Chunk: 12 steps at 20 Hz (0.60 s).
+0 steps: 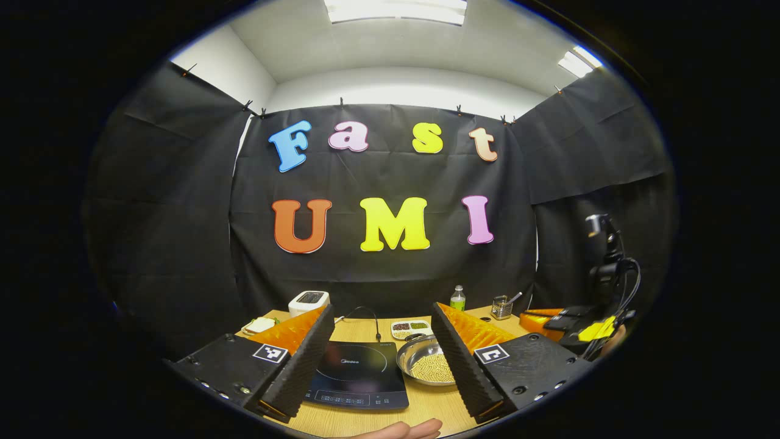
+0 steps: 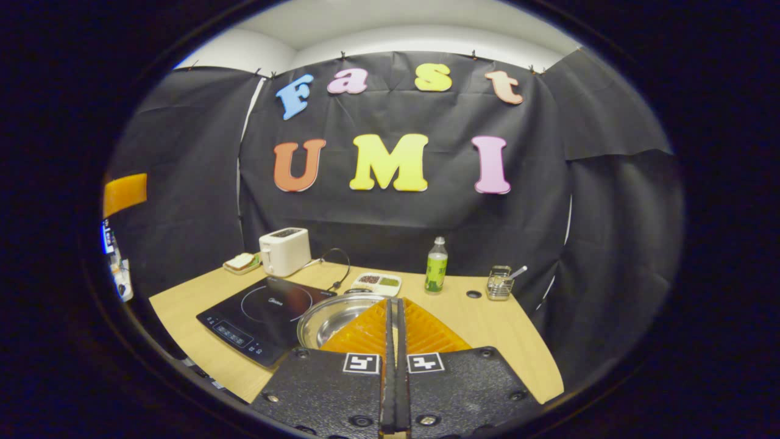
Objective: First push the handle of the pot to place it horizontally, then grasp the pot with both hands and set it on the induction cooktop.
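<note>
The pot is a shallow steel pan holding yellowish beans, and it rests on the wooden table just right of the black induction cooktop. My left gripper is open wide above the near table edge, with the cooktop and the pot's left rim showing between its fingers. In the right gripper view the pot lies beside the cooktop. My right gripper is shut with nothing in it, its tips over the pot's right side. The same gripper appears at the right of the left gripper view. I cannot make out the pot's handle clearly.
Along the back of the table stand a white toaster, a plate with a sandwich, a divided tray of beans, a green bottle and a wire basket. A hand shows at the near table edge.
</note>
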Each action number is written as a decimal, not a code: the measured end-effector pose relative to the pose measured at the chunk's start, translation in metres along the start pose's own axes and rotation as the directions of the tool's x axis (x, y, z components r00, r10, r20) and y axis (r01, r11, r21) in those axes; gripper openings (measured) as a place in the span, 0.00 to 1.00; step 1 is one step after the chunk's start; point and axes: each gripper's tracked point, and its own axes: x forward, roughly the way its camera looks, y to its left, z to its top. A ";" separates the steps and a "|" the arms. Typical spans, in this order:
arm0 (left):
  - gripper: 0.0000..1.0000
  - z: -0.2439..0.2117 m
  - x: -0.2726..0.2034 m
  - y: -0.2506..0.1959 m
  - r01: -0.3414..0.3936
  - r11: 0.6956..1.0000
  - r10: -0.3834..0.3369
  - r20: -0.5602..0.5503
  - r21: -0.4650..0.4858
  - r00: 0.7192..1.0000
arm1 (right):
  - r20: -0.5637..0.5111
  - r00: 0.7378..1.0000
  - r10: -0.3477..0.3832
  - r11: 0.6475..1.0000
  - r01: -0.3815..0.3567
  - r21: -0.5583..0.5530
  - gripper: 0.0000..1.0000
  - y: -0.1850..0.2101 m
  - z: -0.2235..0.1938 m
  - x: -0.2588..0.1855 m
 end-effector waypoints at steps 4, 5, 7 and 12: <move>0.95 -0.001 -0.002 0.005 -0.010 1.000 0.010 0.007 0.004 1.000 | -0.116 0.993 0.032 0.998 -0.038 -0.047 0.00 0.021 -0.047 0.022; 0.95 0.000 -0.002 0.005 -0.011 1.000 0.011 0.008 0.000 1.000 | -0.143 0.989 0.045 0.997 -0.052 -0.052 0.04 0.026 -0.059 0.027; 0.95 -0.002 -0.002 0.009 -0.016 1.000 0.016 0.008 -0.004 1.000 | -0.190 0.979 0.071 0.995 -0.083 -0.055 0.04 0.037 -0.078 0.033; 0.95 -0.008 -0.002 0.015 -0.024 1.000 0.024 -0.002 -0.014 1.000 | -0.283 0.952 0.114 0.989 -0.136 -0.060 0.01 0.055 -0.118 0.044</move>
